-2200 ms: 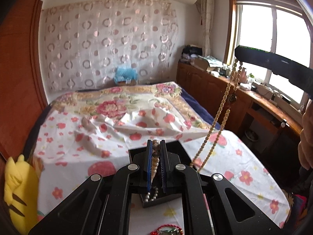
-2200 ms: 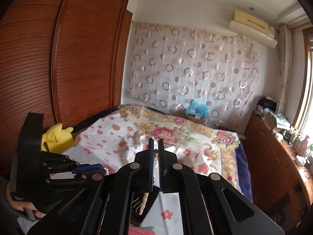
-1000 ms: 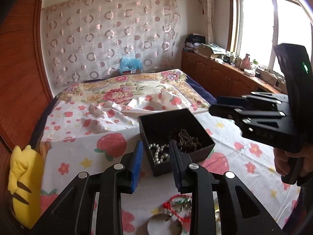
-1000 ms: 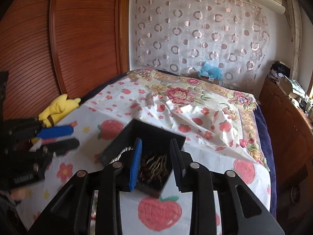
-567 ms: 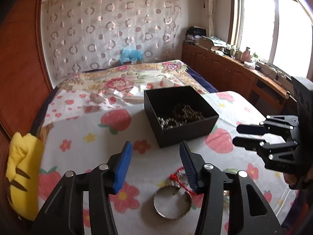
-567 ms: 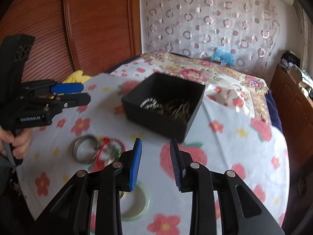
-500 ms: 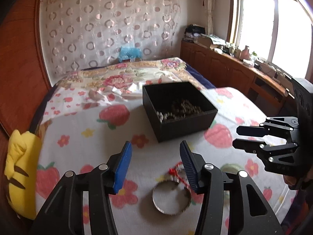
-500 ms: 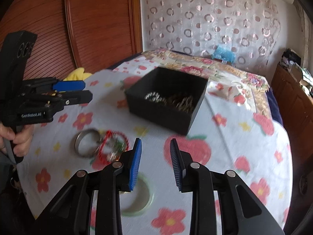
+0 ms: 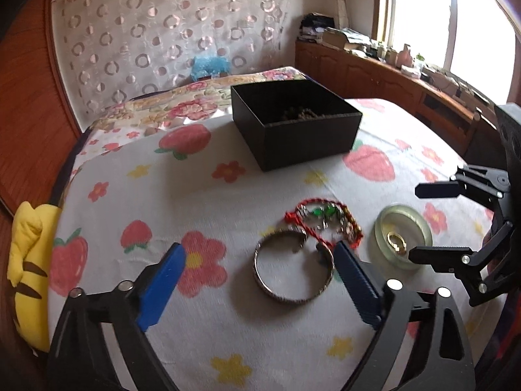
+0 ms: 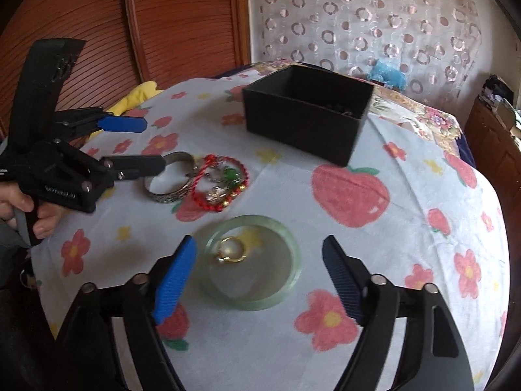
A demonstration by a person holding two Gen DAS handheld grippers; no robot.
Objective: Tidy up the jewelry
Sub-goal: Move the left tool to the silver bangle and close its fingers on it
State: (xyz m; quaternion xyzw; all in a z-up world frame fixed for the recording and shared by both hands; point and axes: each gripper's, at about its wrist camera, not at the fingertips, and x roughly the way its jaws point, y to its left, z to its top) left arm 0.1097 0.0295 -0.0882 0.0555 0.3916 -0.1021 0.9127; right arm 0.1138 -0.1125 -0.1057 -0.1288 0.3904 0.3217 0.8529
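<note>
Bedroom, table spread with a white cloth (image 9: 247,332) printed in strawberries and flowers, bed and circle-patterned curtain (image 9: 169,29) beyond.

Low over the near edge, left gripper (image 9: 257,275), jaws just spread wide, nothing pinched. Between its fingers, flat on the cloth, a silver bangle (image 9: 293,265), its right rim just beside the right finger, untouched. Touching the bangle's far side, a red cord bracelet (image 9: 325,218) with green and metal charms.

To the right, right gripper (image 10: 259,268), jaws likewise just opened wide and empty, straddling a pale green jade bangle (image 10: 257,299). Inside that ring, toward its left, a gold ring (image 10: 232,250). Left finger just beside the jade rim; contact impossible to tell.

Farther back, well apart from both tools, an open black box (image 9: 299,137) with beaded strands barely visible inside. Nothing between grippers and box but bare cloth.

At the far left edge, a yellow plush toy (image 9: 27,260) against the wooden wardrobe (image 10: 97,22). Seen from the right, a hand (image 10: 24,207) around the left gripper's handle.
</note>
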